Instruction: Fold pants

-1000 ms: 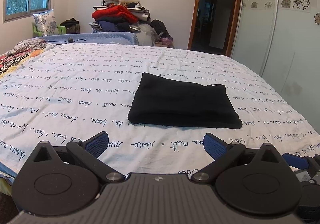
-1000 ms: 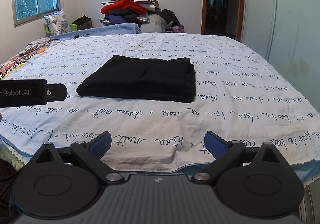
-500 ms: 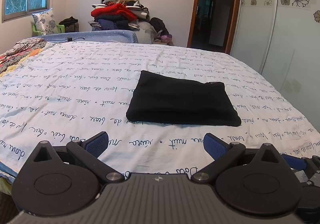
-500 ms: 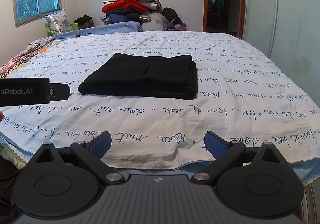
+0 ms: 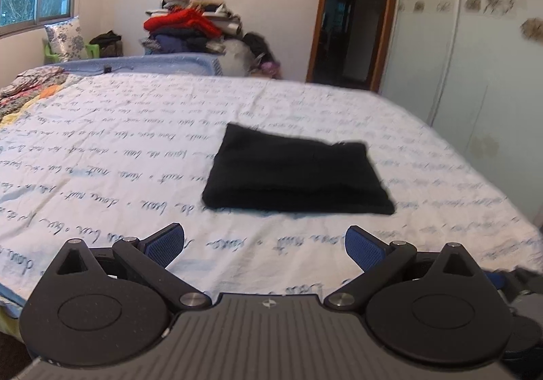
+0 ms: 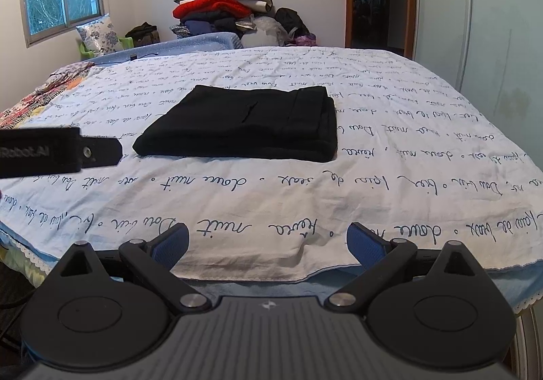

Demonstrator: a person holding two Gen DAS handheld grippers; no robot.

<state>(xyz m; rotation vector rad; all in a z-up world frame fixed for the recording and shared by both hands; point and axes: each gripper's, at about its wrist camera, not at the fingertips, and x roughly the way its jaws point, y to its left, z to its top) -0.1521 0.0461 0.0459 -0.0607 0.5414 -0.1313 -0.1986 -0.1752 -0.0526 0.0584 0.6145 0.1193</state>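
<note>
**Pants folded on bed, both grippers hanging back empty**

Black pants [image 6: 244,122] are lying as a compact folded rectangle mid-bed on the script-print sheet [image 6: 305,196], long axis running left-right. Left gripper [image 5: 264,244] is sitting at the near bed edge, fingers spread wide, holding nothing; pants lying ahead, slightly right of its centre. Right gripper [image 6: 268,241] is also spread wide and empty, hovering past the near edge; pants ahead, slightly left. Neither is touching the cloth, both well apart from it. Left looks somewhat nearer. Fold is probably finished. Clothes pile [image 6: 220,6] is sitting at the far end.
</note>
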